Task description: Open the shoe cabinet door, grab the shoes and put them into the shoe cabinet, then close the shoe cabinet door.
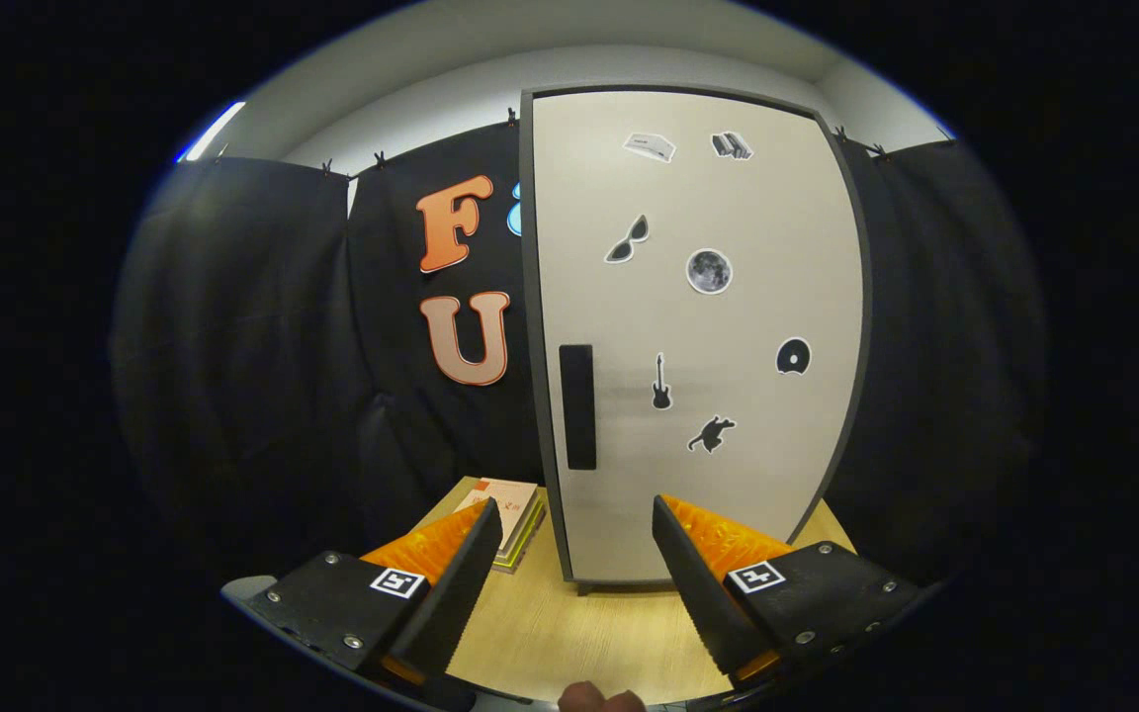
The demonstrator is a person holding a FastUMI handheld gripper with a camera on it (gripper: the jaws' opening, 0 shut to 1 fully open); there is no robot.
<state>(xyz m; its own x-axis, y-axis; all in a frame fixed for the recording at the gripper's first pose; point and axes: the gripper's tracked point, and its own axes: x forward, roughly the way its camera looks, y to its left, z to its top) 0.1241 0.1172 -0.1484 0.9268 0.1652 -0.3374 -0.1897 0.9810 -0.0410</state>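
The claw [577,539] hangs spread and empty above the desk [569,633], facing the closed cabinet [698,336] at its far edge, books [510,514] beside it.

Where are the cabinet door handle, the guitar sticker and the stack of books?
handle [577,406], gripper view, middle of the dark vertical bar.
guitar sticker [661,383], gripper view, its body on the shut door.
books [514,514], gripper view, top cover, beyond the open gripper [577,554].

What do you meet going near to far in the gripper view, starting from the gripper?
Open gripper holding nothing → bare wooden table → books lying beside the cabinet's foot → closed cabinet door with its dark handle → black cloth wall behind.
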